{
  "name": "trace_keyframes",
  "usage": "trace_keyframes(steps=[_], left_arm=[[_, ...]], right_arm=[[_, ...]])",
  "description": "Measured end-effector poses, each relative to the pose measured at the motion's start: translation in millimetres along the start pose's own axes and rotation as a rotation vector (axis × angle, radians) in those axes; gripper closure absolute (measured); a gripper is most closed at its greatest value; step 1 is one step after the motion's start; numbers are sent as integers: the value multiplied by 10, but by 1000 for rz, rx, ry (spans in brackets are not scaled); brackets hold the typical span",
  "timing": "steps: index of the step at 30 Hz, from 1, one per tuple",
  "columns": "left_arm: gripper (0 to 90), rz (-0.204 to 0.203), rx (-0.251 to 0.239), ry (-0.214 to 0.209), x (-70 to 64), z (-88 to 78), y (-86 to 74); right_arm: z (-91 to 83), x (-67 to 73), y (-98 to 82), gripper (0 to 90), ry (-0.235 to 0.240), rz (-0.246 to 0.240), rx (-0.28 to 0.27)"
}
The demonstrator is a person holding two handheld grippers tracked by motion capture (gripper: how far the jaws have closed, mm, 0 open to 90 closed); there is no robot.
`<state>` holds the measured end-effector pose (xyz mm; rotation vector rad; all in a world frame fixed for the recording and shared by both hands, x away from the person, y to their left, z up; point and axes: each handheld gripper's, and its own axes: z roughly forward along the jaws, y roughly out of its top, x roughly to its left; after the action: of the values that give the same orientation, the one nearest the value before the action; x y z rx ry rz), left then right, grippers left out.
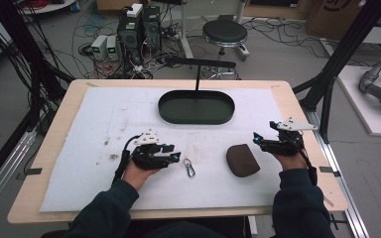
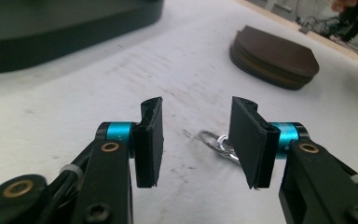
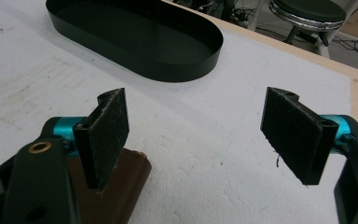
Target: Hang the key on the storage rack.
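A small silver clip with a ring point(image 1: 189, 167) lies on the white mat point(image 1: 104, 129), just right of my left gripper point(image 1: 177, 154). In the left gripper view the clip point(image 2: 214, 141) rests on the mat past the jaw tips, partly behind the right-hand pad, and my left gripper point(image 2: 196, 114) is open with nothing pressed between its pads. A brown pouch point(image 1: 242, 160) lies flat to the right of the clip. My right gripper point(image 1: 264, 130) hovers just right of the pouch, open wide. In the right gripper view the pouch point(image 3: 121, 196) sits under the left-hand jaw of that gripper point(image 3: 196, 119).
A black oval tray point(image 1: 196, 122) with nothing in it sits at the back middle of the mat, with a black T-shaped stand point(image 1: 198, 63) behind it. The wooden table edge point(image 1: 297, 106) runs close on the right. A stool point(image 1: 224, 33) and computer boxes stand on the floor beyond.
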<state>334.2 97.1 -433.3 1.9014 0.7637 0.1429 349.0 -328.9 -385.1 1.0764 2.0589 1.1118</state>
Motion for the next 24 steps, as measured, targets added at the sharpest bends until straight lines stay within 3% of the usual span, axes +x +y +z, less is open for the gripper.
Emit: trace_keyframes(steps=[5,8,11,19,24], left_arm=[[569,-7,102,-32,-95,222,-47],[624,3,150,-22,-114,269,-57],[661,-15,176,-18,-115,298,-68],[738,-15,183,-3,-113,319,-71],[867,14,197,-9,-139,333,-71]], right_arm=[[-7,-6,-4,236,-2,2,-1],[-11,-9,-5,236,-2,2,-4],[-13,-7,-6,237,0,1,-3],[-6,2,-1,239,2,-2,-2],[2,6,1,240,5,-6,0]])
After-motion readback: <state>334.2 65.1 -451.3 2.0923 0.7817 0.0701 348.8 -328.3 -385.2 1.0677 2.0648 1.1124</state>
